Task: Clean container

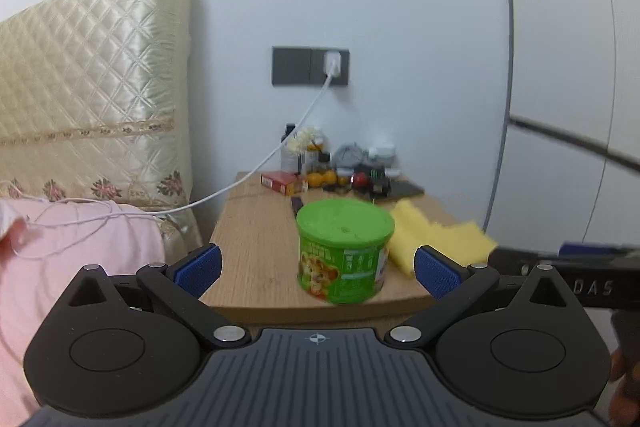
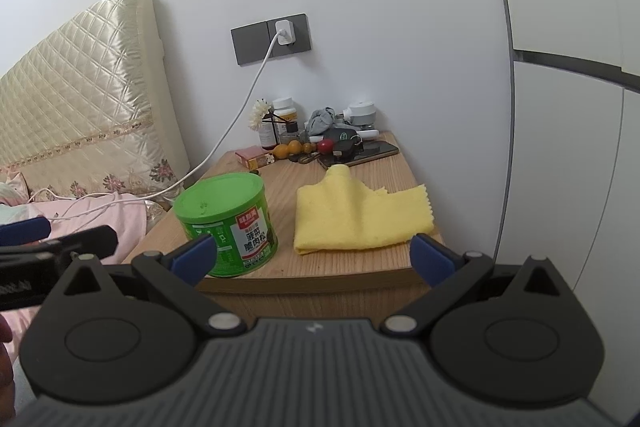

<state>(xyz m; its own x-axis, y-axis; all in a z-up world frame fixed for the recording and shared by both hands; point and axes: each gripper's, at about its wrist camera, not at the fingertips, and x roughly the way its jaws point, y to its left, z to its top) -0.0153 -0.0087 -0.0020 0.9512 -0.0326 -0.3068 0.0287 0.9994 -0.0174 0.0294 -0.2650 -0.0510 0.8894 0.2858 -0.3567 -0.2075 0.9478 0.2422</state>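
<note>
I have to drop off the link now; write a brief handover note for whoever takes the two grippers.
Left gripper: open, empty, facing the green can.
Right gripper: open, empty, facing the yellow cloth.
Can stands upright, lid on, near the nightstand's front edge; cloth lies folded to its right, apart.
Done: nothing visible; neither is gripped.
Left: hold the can, take the cloth, wipe.

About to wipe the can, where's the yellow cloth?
The cloth lies folded on the nightstand, right of the green can, in front of the open right gripper.
</note>
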